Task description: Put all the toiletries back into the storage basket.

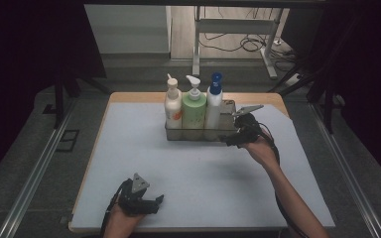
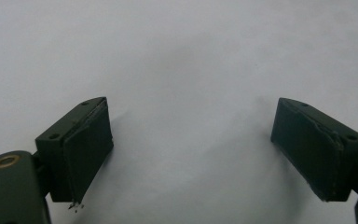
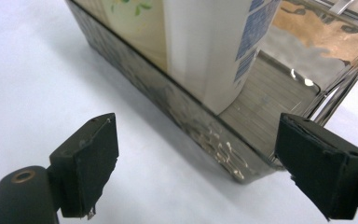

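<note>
The right hand-held gripper (image 1: 234, 140) was held wide, empty, at the rack's (image 1: 198, 134) corner. The left hand-held gripper (image 1: 155, 202) was kept wide over the tabletop (image 1: 129, 148).

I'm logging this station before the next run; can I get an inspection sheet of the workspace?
Surface: table under a pale sheet, bare in front.
Job's things: clear tray holding three pump bottles: orange-label bottle, green bottle, blue-capped bottle.
Clutter: nothing seen.
Grippers: right gripper open at the tray's right end, holding nothing; left gripper open over bare sheet.
Cables: loose cables on the far floor.
Surroundings: metal stand, dark curtains.
</note>
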Demonstrator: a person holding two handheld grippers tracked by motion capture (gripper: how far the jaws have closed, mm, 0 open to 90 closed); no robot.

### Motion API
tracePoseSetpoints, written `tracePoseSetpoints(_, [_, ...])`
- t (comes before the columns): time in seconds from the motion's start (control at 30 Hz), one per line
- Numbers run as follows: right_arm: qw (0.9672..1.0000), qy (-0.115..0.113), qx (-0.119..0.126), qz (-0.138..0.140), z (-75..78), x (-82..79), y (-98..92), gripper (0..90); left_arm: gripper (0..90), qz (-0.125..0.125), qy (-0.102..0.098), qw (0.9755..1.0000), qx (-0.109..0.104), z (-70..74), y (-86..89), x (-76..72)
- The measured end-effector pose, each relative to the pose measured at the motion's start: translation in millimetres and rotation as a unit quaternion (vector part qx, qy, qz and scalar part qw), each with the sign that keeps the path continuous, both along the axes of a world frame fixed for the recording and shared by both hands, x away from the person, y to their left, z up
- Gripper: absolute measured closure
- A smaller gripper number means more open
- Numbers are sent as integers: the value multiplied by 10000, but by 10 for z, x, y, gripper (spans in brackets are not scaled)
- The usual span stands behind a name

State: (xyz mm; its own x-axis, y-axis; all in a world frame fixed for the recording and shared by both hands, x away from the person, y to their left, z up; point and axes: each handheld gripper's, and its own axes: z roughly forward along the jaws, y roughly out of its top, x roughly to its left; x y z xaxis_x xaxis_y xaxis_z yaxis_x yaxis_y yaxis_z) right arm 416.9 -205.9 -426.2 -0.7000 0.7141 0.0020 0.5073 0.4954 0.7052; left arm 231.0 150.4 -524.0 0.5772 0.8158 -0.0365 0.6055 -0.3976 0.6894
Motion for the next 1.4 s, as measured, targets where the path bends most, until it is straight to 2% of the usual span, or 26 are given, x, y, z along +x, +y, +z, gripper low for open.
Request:
tracePoseSetpoints(0.23, [9998, 8, -188, 96, 15, -103, -44, 50, 121, 2, -1, 10000, 0, 0, -1, 0])
tracePoseSetpoints(0.43, [9998, -21, -146, 104, 18, -185, -79, 2, 121, 1, -1, 10000, 2, 0, 0, 0])
tracePoseSetpoints(0.83, [9995, -17, -118, 277, 24, -382, -176, 0, 121, 1, -2, 10000, 2, 0, -1, -1])
tracePoseSetpoints(1.13, [9996, -14, -82, 288, 26, -537, -270, 0, 121, 1, 1, 10000, 4, 0, 0, -1])
tracePoseSetpoints(1.3, [9994, -19, -191, 294, 6, -629, -328, 0, 121, 4, -5, 10000, 0, -1, -1, -1])
tracePoseSetpoints(1.4, [9994, -24, -174, 303, -19, -682, -379, 0, 121, 3, 0, 10000, 0, 0, 0, -2])
